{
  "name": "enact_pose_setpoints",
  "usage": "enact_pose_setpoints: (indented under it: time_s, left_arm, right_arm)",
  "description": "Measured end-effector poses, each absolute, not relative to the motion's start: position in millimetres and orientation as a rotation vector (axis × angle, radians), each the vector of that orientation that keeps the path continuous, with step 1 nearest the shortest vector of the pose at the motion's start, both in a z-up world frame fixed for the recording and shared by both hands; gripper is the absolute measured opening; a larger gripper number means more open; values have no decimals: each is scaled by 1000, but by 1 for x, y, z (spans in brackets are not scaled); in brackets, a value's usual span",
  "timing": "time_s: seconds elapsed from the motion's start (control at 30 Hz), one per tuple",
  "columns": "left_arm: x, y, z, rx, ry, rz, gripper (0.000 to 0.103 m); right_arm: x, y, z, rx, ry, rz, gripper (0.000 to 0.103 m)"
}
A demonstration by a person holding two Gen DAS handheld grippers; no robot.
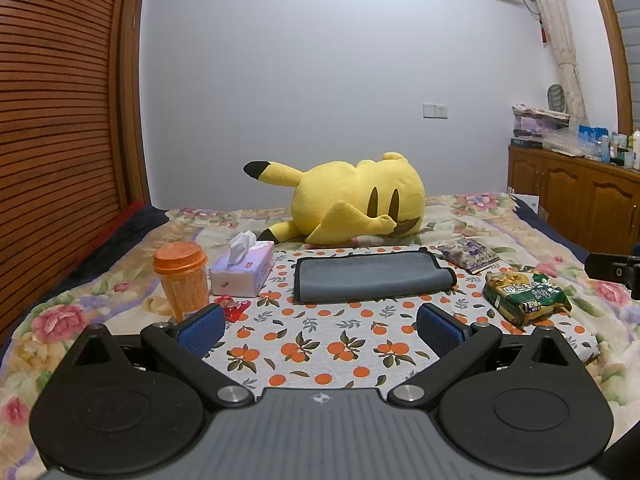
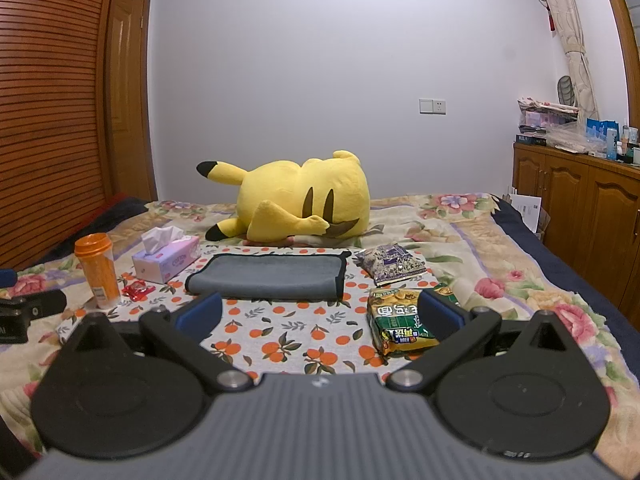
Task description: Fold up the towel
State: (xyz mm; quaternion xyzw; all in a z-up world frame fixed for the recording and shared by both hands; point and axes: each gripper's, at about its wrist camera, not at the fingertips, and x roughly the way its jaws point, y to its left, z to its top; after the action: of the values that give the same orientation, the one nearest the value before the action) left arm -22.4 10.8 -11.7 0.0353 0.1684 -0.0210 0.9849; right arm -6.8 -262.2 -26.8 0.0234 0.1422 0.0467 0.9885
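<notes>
Both my left gripper (image 1: pixel 320 326) and right gripper (image 2: pixel 320 314) hang with jaws spread wide and empty short of the grey towel (image 1: pixel 370 276), which lies folded flat, black-edged, on the orange-print cloth (image 1: pixel 320 344) on the bed (image 1: pixel 72 312).

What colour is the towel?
Grey with black edging, clearest in the right wrist view.

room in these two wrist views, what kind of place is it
Most likely a bedroom: a bed under a floral patterned blanket, a big yellow plush toy lying on it, and wooden cabinets along the side wall.
</notes>
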Motion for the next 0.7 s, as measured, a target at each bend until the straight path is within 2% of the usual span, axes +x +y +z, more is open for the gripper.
enact_pose_setpoints:
  time_s: [0.7]
  left_arm:
    - [-22, 11, -11, 72, 339, -42, 103]
  right_arm:
    - [-7, -262, -27, 46, 286, 93, 103]
